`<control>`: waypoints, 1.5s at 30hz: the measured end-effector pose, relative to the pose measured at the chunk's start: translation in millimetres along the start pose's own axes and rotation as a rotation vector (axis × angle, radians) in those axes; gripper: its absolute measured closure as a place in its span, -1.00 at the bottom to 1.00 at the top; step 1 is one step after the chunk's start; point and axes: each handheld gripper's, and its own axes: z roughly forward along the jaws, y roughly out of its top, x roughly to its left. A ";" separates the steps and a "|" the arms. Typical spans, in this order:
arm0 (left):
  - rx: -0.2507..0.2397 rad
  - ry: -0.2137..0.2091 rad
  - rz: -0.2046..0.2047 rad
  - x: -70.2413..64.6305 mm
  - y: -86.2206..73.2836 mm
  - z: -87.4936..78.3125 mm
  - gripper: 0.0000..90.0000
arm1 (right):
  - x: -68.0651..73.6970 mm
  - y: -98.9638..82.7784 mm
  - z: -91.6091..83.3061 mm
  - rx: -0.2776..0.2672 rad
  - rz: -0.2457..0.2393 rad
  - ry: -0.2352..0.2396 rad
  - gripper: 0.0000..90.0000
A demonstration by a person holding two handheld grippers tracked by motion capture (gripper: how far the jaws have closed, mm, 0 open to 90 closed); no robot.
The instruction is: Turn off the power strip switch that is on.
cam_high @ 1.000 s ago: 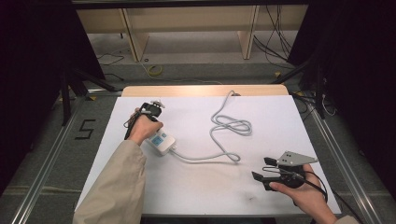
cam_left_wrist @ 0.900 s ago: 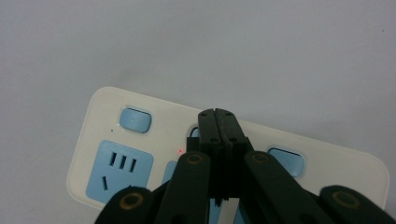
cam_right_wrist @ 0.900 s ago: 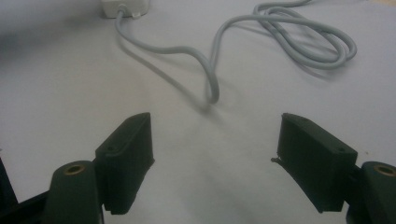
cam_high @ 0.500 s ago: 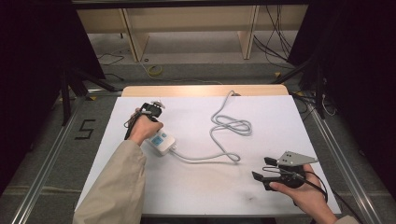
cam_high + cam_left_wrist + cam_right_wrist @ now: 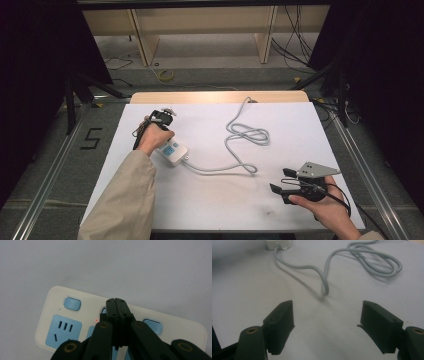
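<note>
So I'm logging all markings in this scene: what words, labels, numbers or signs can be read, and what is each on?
"5": a dark figure marked on the grey floor left of the table.
Power strip: its blue sockets and switches carry no text that I can read in the left gripper view; a small red dot glows by one switch.
Nothing else legible.

Lab recording bay, dark curtains (image 5: pixel 40 60), metal floor rails (image 5: pixel 45 185), loose floor cables (image 5: pixel 295 47) (numbered marker taped down)
</note>
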 end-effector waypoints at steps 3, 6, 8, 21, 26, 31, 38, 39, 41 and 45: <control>0.000 -0.001 -0.001 0.1 0.0 0.0 1.00 | 0.2 0.1 0.0 0.000 -0.001 0.000 -0.40; 0.001 -0.002 -0.002 0.3 0.0 -0.1 1.00 | 0.1 0.2 -0.1 -0.001 -0.001 0.000 -0.40; 0.001 -0.001 -0.002 0.4 0.0 -0.2 1.00 | 0.0 0.2 -0.2 -0.002 -0.001 -0.002 -0.40; 0.000 -0.003 -0.002 0.6 -0.1 -0.3 1.00 | 0.6 0.6 -0.2 -0.005 0.001 -0.003 -0.40; -0.004 -0.009 -0.012 1.3 0.0 -0.1 1.00 | 0.1 0.7 -0.1 -0.005 0.002 -0.006 -0.40; 0.000 -0.001 -0.001 0.2 0.0 -0.3 1.00 | -0.2 0.8 0.0 -0.008 0.007 -0.004 -0.40; -0.002 0.008 0.008 -1.5 0.0 -0.3 1.00 | -0.1 1.0 -0.3 -0.009 0.006 -0.007 -0.40; -0.003 0.006 0.006 -1.3 -0.1 -0.4 1.00 | -0.2 1.0 -0.2 -0.010 0.005 -0.006 -0.40; -0.004 0.003 0.006 -0.5 -0.1 -0.4 1.00 | -0.1 1.1 -0.3 -0.011 0.006 -0.007 -0.40; -0.004 0.006 0.010 -1.2 -0.1 -0.4 1.00 | -0.3 1.1 -1.0 -0.010 0.005 -0.009 -0.40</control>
